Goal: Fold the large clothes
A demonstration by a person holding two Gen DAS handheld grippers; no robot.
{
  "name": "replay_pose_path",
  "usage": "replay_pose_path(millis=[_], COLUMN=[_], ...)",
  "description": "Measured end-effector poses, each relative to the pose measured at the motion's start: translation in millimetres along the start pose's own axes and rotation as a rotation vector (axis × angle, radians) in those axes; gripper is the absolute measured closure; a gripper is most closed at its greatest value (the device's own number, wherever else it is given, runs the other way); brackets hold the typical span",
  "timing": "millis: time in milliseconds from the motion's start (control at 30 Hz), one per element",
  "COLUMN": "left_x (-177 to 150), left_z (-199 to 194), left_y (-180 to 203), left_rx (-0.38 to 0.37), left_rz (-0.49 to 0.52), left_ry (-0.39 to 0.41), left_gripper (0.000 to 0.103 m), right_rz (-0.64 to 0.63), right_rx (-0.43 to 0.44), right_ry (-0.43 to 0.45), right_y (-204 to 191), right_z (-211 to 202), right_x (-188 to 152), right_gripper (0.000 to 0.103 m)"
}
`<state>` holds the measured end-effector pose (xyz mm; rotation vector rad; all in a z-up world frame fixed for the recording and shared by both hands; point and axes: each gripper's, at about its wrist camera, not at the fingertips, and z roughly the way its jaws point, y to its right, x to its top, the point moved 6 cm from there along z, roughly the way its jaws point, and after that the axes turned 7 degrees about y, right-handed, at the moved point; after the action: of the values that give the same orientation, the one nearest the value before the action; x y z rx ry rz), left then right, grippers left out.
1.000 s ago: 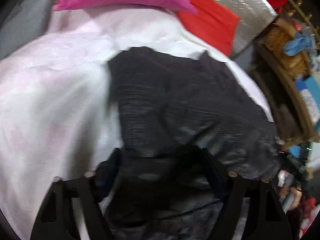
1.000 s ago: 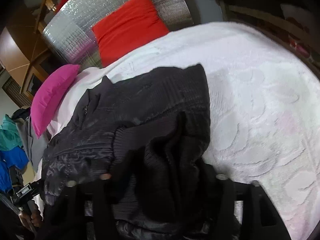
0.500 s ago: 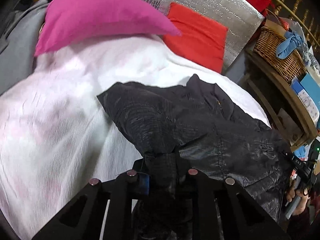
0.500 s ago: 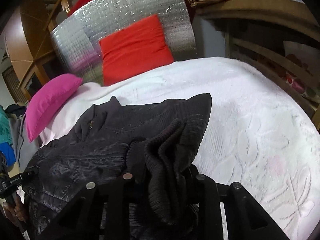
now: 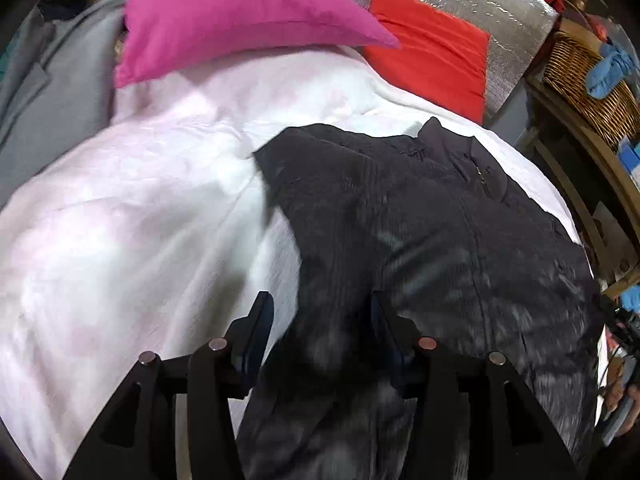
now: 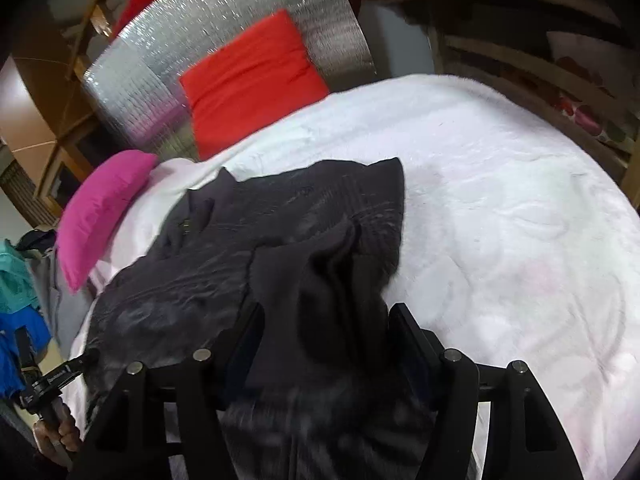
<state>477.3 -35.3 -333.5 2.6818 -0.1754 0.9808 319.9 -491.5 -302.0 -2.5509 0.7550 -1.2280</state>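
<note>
A large black jacket (image 5: 432,232) lies spread on a bed with a white blanket (image 5: 140,208), collar toward the pillows. In the left wrist view my left gripper (image 5: 320,320) stands open over the jacket's near hem, with dark cloth lying between its fingers. In the right wrist view the jacket (image 6: 248,248) lies left of centre, and a bunched knit cuff or hem lies between the fingers of my right gripper (image 6: 328,324), which is also open.
A pink pillow (image 5: 240,16) and a red pillow (image 5: 432,60) lie at the head of the bed against a silver padded headboard (image 6: 224,52). A wicker basket (image 5: 592,80) stands on wooden shelving to the right. Grey clothing (image 5: 52,92) lies at the left.
Both grippers were shut on the jacket's edge half a second ago and have now opened, letting the cloth go. The jacket has settled onto the bed.
</note>
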Motion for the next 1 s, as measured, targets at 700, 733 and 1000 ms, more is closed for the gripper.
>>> replay_pose_path(millis=[700,733,1000], left_x=[-161.9,-172.2,-207.8], left_z=[-160.1,-162.3,-172.0], left_y=[-31.6,-30.6,-25.6], left_rx=[-0.013,-0.028,-0.056], left_rz=[-0.082,-0.090,-0.063], left_ry=[0.019,-0.002,-0.049], left_gripper=[0.038,0.038,0.042], right_rz=[0.144,0.153,0.178], right_rx=[0.108,0.107,0.113], right_ry=[-0.061,-0.089,-0.249], right_y=[73.9,76.6,69.3], right_z=[-173.1,-171.2,-148.1], right_x=[-152.8,-160.9,-212.5], right_gripper=[0.031,0.031,0.030])
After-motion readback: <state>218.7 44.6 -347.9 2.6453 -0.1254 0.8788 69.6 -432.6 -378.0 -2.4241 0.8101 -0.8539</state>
